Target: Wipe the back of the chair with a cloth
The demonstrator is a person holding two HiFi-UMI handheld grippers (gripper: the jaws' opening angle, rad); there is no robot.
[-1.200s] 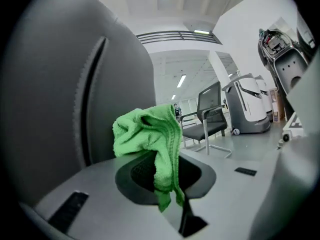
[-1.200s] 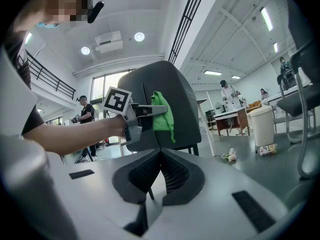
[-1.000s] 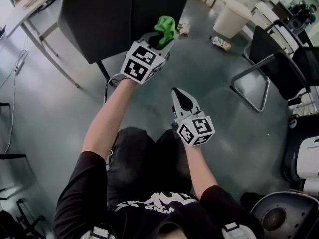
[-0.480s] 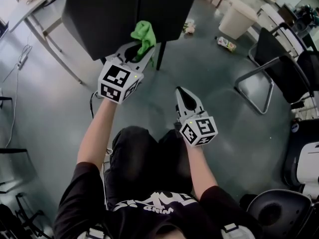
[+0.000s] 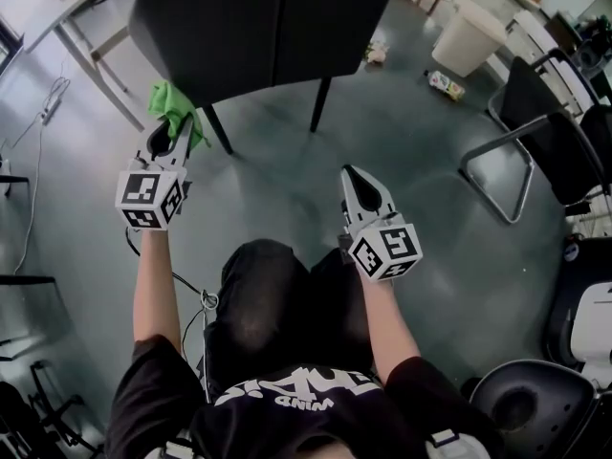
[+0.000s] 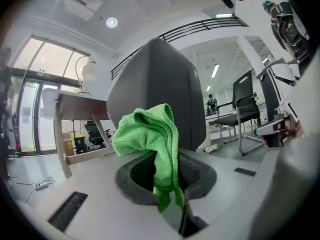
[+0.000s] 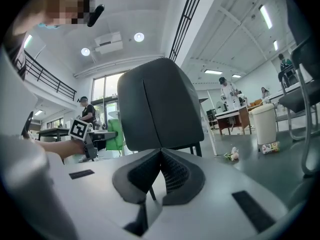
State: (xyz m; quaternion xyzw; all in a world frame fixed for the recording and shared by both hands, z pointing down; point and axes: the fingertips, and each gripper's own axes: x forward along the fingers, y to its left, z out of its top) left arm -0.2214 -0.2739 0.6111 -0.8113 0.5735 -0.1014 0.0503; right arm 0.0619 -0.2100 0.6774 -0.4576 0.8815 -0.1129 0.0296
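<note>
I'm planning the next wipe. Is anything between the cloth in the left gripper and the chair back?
Nothing visible. The left gripper is shut on the green cloth, which sits beside the left edge of the chair back, with no object between them.

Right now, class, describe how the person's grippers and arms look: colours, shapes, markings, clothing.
The left gripper and right gripper are pale grey, tapering, with dark ribbed pads; each carries a white cube with black square markers. Sleeves are short and black.
</note>
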